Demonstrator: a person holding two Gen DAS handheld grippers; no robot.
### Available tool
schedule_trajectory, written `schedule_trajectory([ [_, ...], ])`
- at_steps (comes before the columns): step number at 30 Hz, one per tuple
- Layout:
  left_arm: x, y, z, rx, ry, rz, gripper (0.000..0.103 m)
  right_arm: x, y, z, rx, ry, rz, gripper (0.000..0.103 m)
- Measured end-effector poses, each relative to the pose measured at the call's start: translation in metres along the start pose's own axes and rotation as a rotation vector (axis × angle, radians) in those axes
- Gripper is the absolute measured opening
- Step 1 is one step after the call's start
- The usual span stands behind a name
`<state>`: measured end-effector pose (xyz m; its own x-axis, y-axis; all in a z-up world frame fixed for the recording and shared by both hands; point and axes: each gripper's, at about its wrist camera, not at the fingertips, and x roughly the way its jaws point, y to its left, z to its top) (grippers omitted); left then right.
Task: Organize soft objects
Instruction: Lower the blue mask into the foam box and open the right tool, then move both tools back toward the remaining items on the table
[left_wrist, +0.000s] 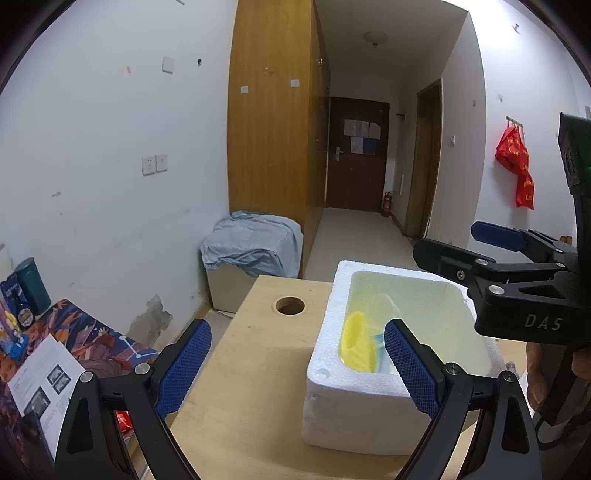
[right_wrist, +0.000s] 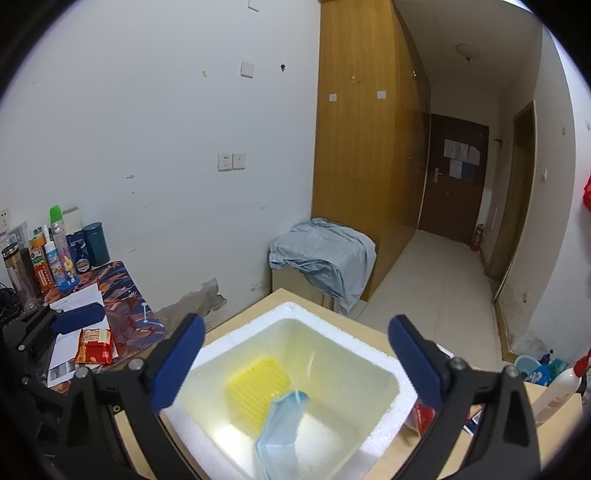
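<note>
Above foam box (right_wrist: 380, 424) rim: right gripper (right_wrist: 295, 363) jaws spread, empty; left gripper (left_wrist: 297, 363) likewise, beside box.

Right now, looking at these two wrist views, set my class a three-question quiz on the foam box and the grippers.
1. True or false: the right gripper grips the blue face mask.
2. What leans inside the white foam box beside the mask? A) red pouch B) yellow ridged sponge C) teal can
3. Fill in: the left gripper has its jaws ____.

Key: 1 false, its jaws stand wide above the box and the mask lies inside; 2 B; 3 open.
</note>
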<state>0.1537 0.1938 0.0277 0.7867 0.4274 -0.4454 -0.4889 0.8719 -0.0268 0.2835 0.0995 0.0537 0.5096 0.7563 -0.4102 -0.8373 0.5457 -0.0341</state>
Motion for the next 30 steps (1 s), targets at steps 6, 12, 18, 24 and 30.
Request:
schedule_trajectory([
  [6,-0.006,-0.003,0.001,0.003,-0.008,-0.01,0.095,-0.006,-0.008,-0.001,0.029,0.004,-0.01,0.101],
  [12,-0.015,-0.006,0.001,0.003,-0.02,-0.02,0.095,-0.021,-0.011,-0.003,0.041,-0.007,-0.021,0.101],
  [18,-0.029,-0.014,0.0,0.011,-0.029,-0.039,0.095,-0.046,-0.018,-0.005,0.055,-0.026,-0.051,0.101],
  [24,-0.049,-0.024,0.0,0.018,-0.046,-0.047,0.098,-0.077,-0.024,-0.01,0.074,-0.049,-0.084,0.101],
  [30,-0.082,-0.033,-0.002,0.032,-0.086,-0.064,0.103,-0.116,-0.027,-0.017,0.092,-0.082,-0.112,0.101],
])
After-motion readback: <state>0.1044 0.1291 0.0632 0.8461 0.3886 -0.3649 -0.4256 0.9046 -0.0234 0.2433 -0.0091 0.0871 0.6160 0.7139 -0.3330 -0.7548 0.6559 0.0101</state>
